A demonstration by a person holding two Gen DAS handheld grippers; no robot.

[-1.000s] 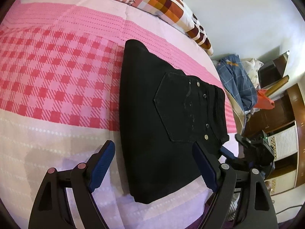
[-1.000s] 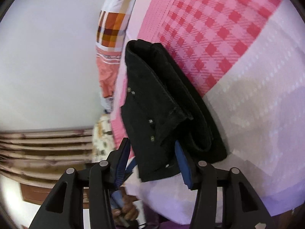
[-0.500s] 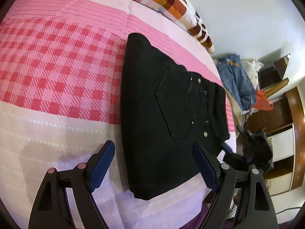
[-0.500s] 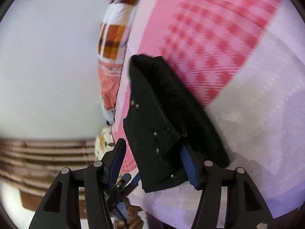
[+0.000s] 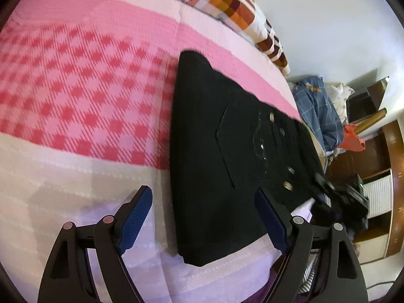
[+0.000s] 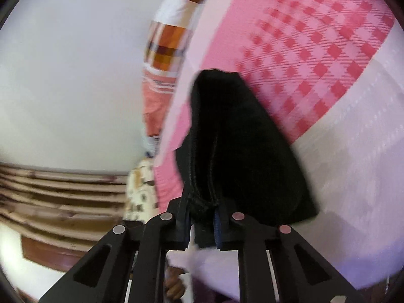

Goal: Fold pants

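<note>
Two grippers at folded black pants (image 5: 222, 156) on the pink checked bedspread (image 5: 75, 96) — one clamping, one waiting.

Lying near the bed's edge, already folded into a compact stack, back pocket and studs facing up. Right gripper (image 6: 202, 223) closing on the waistband end, dark cloth pinched between its pads and bunching upward. Left gripper (image 5: 204, 219) spread wide, hovering over the near hem, holding nothing. Probably the start of one last fold — or a lift to carry the stack away. Next move likely calls for the left pads to catch the near edge so both ends rise together without layers slipping apart.
</note>
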